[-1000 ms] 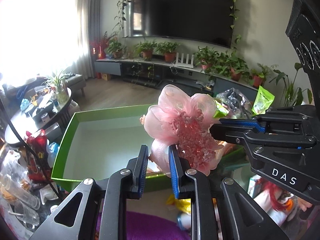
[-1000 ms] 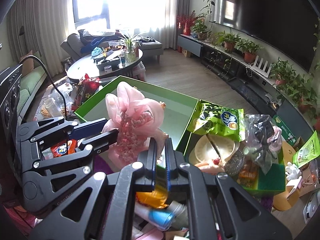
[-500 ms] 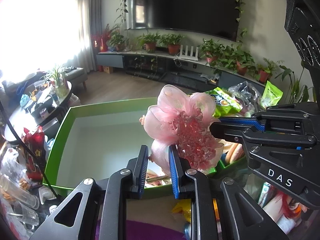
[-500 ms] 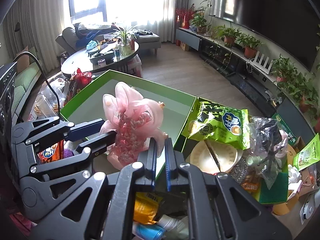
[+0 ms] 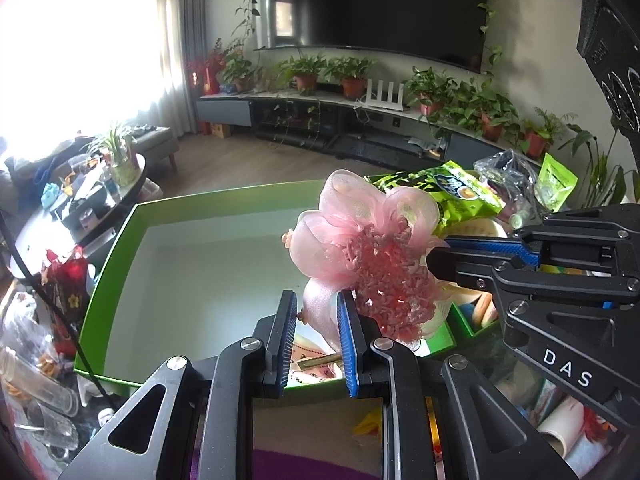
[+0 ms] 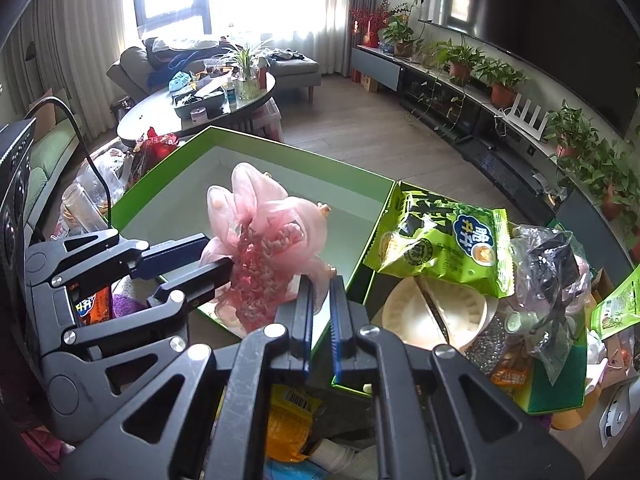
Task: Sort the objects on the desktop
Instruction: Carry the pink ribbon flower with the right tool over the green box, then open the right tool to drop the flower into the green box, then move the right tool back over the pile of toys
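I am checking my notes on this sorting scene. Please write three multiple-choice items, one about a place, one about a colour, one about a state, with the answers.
1. Where is the pink mesh flower?
A. Lying on the floor
B. Held in the air above the large box
C. On the round coffee table

2. What colour are the outer walls of the large box?
A. Green
B. Red
C. Black

3. How do the left tongs stand?
A. Wide open and empty
B. Out of view
C. Closed on a lower part of the flower

Answers:
1 B, the flower hangs between both tongs with the box interior behind it.
2 A, the rim is bright green.
3 C, pink fabric sits pinched between the blue pads.
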Available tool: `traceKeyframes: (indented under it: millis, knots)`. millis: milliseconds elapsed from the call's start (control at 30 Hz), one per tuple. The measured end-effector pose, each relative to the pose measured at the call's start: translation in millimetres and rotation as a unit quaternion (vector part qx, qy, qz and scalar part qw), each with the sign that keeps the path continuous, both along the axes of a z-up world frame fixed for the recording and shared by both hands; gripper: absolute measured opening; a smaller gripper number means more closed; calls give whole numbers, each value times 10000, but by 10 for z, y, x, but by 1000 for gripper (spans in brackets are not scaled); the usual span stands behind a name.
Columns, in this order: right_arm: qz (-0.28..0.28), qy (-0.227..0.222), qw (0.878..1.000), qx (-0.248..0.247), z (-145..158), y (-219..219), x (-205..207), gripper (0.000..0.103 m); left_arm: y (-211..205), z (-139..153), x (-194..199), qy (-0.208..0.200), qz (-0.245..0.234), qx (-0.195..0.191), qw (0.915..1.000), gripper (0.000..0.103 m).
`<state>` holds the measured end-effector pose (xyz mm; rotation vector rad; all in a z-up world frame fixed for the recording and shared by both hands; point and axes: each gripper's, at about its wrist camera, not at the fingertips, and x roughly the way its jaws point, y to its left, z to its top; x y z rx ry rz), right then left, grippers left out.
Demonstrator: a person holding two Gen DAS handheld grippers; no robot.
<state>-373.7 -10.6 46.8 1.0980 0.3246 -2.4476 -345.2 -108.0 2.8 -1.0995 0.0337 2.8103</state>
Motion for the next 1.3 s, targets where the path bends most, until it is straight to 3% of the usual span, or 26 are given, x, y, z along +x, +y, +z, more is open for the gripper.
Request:
traceKeyframes:
  millis: [567,733,1300]
  knots:
    - [-40,-313,9994,110,-177,9,-53,12,46,-175,-59,-416,54,-170,9990,21]
    - [-12,-296,9995,119,-155,-3,-1,14,67,-147,-17,-417,18,-134,9990,43]
    - [-14,-110,9999,79,100,33,172,14,76,97,159,-147,47,-123,9998,43]
